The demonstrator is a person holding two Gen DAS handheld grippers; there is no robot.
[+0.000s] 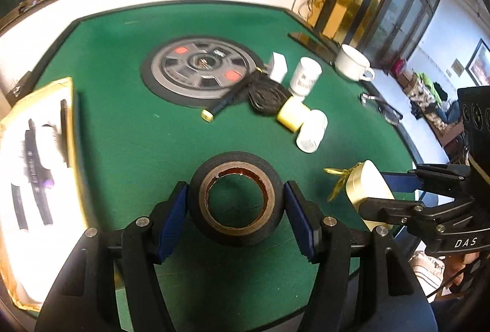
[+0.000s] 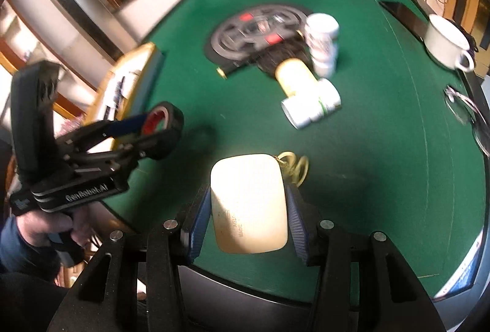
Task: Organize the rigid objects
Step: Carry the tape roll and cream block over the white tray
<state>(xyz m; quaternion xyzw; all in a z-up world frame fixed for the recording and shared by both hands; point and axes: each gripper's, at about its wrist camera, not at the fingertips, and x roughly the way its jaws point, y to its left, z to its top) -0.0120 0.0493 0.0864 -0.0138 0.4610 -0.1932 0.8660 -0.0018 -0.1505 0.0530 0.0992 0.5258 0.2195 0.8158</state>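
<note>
1. Black tape roll (image 1: pixel 235 199) sits clenched between the blue pads of the left tongs (image 1: pixel 235 209), lifted clear of the green worktop (image 1: pixel 128 130) near its near edge.
2. Cream tin (image 2: pixel 249 203) with a gold ribbon (image 2: pixel 292 166) is gripped by the right tongs (image 2: pixel 249 209), pads pressing both long sides, also held above the felt at the near edge.
3. From the left wrist view the right tongs and tin show just right of the roll; from the right wrist view the left tongs and roll show to the left, with a hand (image 2: pixel 46 228) on the handle.
4. Farther off, mid-worktop, lie a yellow cylinder (image 1: pixel 292 116), white jars (image 1: pixel 312 131), a dark brush (image 1: pixel 260 95) and a round grey centre disc (image 1: pixel 200 65).
5. White mug (image 1: pixel 352 62) stands at the far right edge.
6. Left edge holds a gold-rimmed tray (image 1: pixel 72 130) with dark items on white.
</note>
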